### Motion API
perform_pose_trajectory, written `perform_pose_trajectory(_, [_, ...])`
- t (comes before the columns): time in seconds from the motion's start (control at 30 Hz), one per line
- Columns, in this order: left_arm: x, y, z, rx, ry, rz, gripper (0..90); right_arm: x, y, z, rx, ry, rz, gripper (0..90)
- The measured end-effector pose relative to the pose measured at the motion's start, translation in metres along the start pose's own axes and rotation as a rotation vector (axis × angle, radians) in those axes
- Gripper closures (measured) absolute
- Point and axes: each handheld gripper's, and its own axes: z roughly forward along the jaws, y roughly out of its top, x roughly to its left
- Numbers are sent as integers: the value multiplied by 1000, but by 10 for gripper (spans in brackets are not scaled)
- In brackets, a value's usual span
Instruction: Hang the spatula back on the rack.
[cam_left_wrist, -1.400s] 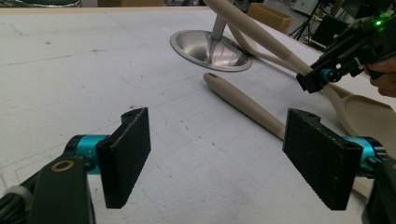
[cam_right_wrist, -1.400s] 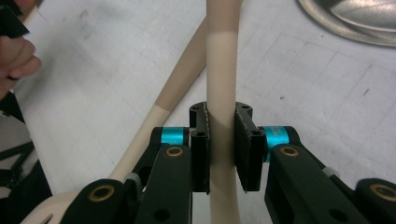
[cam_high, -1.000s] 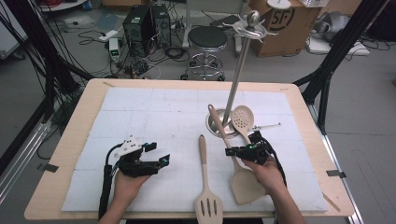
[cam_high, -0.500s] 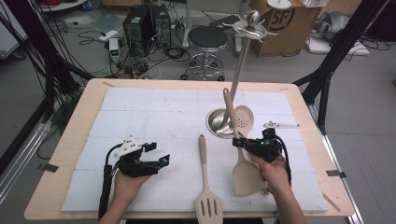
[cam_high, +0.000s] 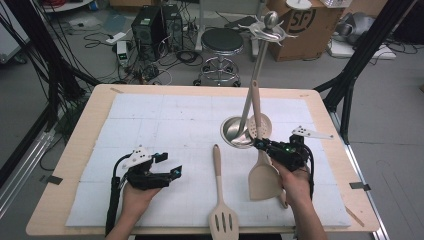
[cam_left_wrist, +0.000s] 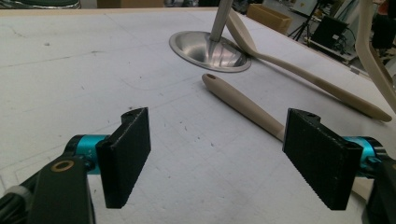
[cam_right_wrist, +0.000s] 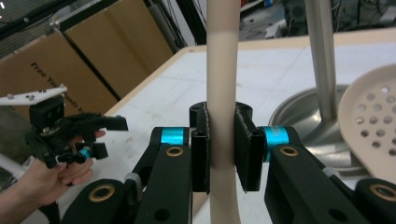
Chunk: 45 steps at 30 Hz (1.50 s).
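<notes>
The right hand (cam_high: 295, 185) covers part of the solid spatula (cam_high: 263, 181) it carries, and the slotted spatula (cam_high: 222, 220) is cut off at the near edge of the high view. The right hand-held gripper (cam_right_wrist: 221, 154) has its jaws narrowed tight on the solid spatula's beige handle, pads pressing both sides. The handle slants up toward the hooks of the metal rack (cam_high: 256, 75); the blade hangs low over the worktop (cam_high: 165, 115), just near of the gripper. A perforated skimmer (cam_high: 260, 128) leans on the rack's base beside it. The left hand-held gripper (cam_left_wrist: 219, 154) sits wide, holding nothing, low over the worktop, the slotted spatula's handle just beyond its jaws.
</notes>
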Motion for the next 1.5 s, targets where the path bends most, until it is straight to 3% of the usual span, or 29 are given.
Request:
perform_pose_trajectory(0.37, [0, 0, 0, -4, -2, -1, 240, 11, 14, -7, -93, -5, -48, 790])
perform_pose_trajectory(0.53, [-1, 0, 0, -3, -3, -1, 240, 15, 20, -8, -112, -17, -82, 789])
perform_pose_trajectory(0.9, [-1, 0, 0, -4, -6, -1, 240, 22, 29, -16, -228, -8, -107, 790])
perform_pose_trajectory(1.5, [-1, 0, -1, -5, -4, 1, 240, 26, 43, -20, -298, -12, -140, 790])
